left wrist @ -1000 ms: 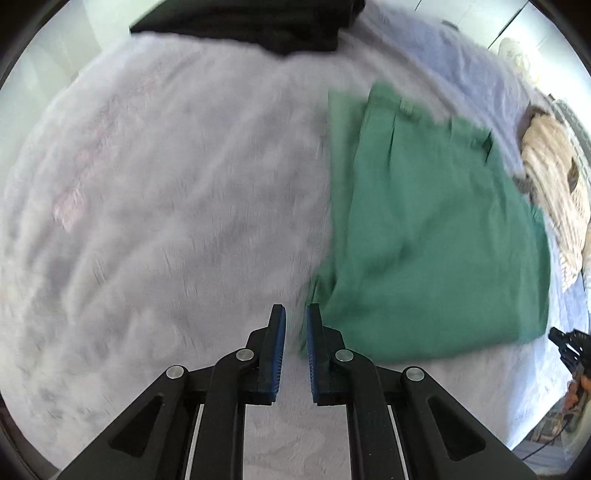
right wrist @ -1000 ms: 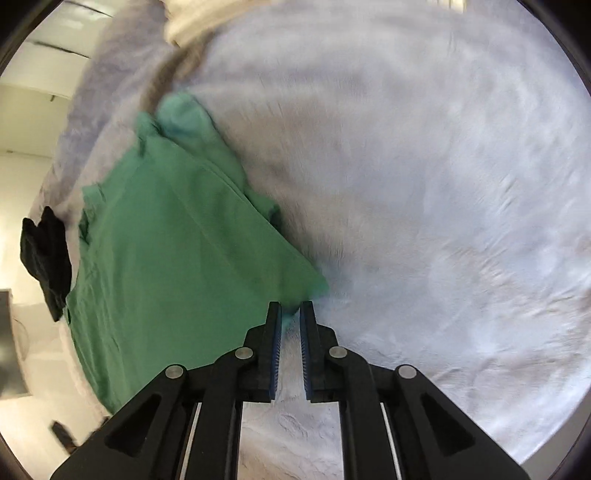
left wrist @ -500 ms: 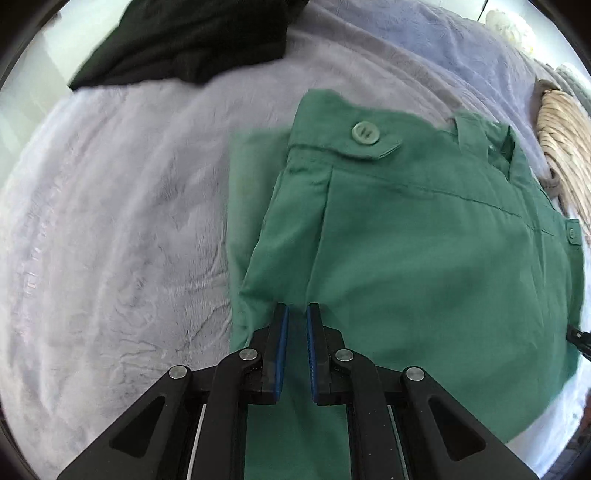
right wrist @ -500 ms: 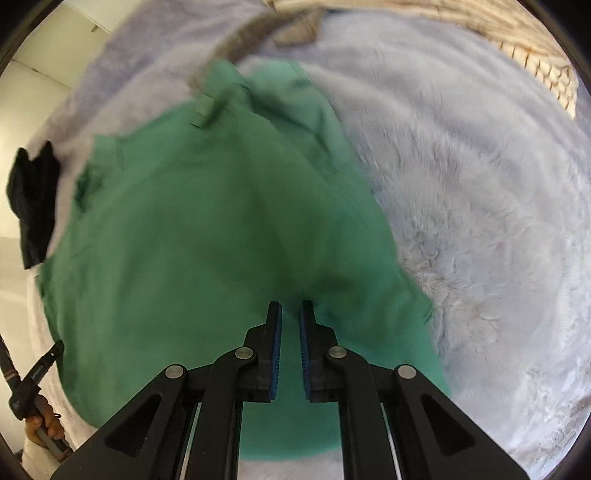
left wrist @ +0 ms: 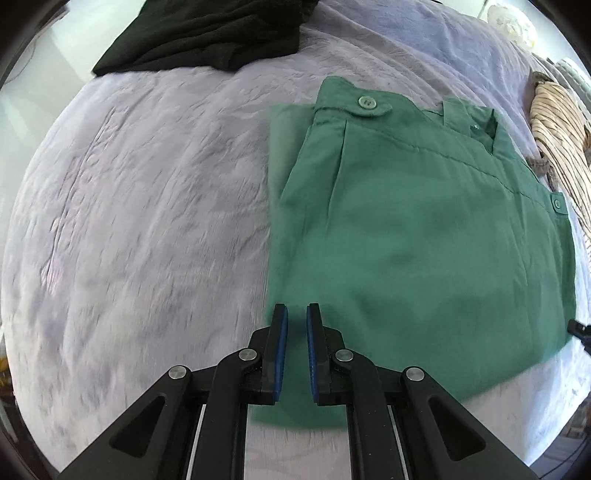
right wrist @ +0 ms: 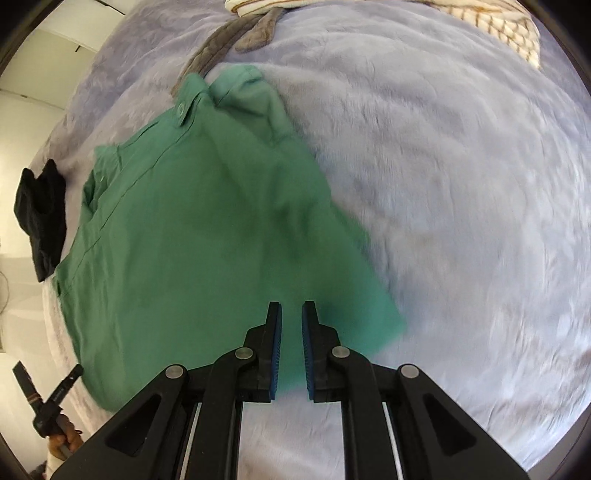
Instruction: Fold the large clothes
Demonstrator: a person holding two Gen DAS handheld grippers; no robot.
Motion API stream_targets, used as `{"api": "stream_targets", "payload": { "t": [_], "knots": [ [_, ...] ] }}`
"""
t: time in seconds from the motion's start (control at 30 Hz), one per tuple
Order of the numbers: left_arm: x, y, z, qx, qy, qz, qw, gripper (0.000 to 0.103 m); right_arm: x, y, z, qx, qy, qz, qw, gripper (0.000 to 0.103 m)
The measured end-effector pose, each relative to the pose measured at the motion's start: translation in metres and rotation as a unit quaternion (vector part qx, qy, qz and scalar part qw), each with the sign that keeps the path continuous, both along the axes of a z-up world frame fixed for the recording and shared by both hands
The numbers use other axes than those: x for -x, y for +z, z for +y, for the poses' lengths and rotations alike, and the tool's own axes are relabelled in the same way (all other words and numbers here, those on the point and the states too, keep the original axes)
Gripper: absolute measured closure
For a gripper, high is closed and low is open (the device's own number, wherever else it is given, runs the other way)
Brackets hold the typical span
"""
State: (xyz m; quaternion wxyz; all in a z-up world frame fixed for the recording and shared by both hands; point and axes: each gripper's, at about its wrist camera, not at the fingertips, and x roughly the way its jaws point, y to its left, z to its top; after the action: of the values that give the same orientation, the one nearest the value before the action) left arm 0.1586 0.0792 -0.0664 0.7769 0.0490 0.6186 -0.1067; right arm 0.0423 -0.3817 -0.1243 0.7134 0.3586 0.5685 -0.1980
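Green trousers [left wrist: 424, 240] lie folded flat on a pale lavender fleece blanket [left wrist: 147, 221], waistband and button at the far end. My left gripper [left wrist: 296, 314] hangs over their near left edge, shut with only a slit between the blue pads and no cloth in it. In the right wrist view the trousers [right wrist: 207, 240] fill the left half. Above their near right corner my right gripper [right wrist: 291, 314] has its jaws opening, the gap still narrow, with nothing between them. The fabric lies below both pairs of fingers.
A black garment [left wrist: 221, 33] lies at the blanket's far edge. A cream striped garment [left wrist: 557, 122] sits beyond the trousers on the right. A grey cloth strip [right wrist: 236, 40] lies near the waistband. A hand holding the other gripper [right wrist: 55, 398] shows at lower left.
Both grippers swung from the bare blanket in over the trousers, then drew back toward the near edge. The trousers have stayed flat and nothing was taken hold of.
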Motion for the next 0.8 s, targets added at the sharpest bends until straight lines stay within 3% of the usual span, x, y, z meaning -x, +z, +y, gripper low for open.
{"api": "stream_targets", "payload": {
  "t": [0.2,0.23,0.33,0.37,0.4,0.43,0.47,0.57,0.8],
  "knots": [
    [0.033,-0.001,0.008,-0.016,0.014,0.024,0.9995,0.091,0.019,0.005,0.039,-0.030,0.013,0.007,0.999,0.089],
    [0.039,-0.001,0.010,-0.018,0.014,0.029,0.9993,0.091,0.021,0.005,0.045,-0.034,0.015,0.009,0.999,0.082],
    [0.058,-0.004,0.016,-0.019,0.007,0.047,0.9987,0.091,0.028,0.006,0.066,-0.043,0.021,0.015,0.999,0.045],
    [0.063,-0.004,0.018,-0.021,0.006,0.049,0.9986,0.091,0.029,0.007,0.073,-0.043,0.025,0.016,0.999,0.043],
    [0.071,-0.004,0.021,-0.022,0.005,0.053,0.9983,0.076,0.030,0.008,0.080,-0.044,0.030,0.016,0.998,0.043],
    [0.076,-0.005,0.023,-0.023,0.006,0.056,0.9981,0.052,0.031,0.008,0.086,-0.049,0.035,0.018,0.998,0.043],
    [0.081,-0.004,0.026,-0.026,0.012,0.057,0.9980,0.002,0.031,0.008,0.092,-0.054,0.040,0.019,0.998,0.043],
    [0.098,0.006,0.032,-0.041,0.013,0.026,0.9987,0.001,0.035,0.009,0.110,-0.065,0.053,0.024,0.996,0.042],
    [0.117,0.006,0.045,-0.035,0.016,0.043,0.9984,0.001,0.032,0.009,0.149,-0.084,0.080,0.031,0.993,0.035]
  ]
}}
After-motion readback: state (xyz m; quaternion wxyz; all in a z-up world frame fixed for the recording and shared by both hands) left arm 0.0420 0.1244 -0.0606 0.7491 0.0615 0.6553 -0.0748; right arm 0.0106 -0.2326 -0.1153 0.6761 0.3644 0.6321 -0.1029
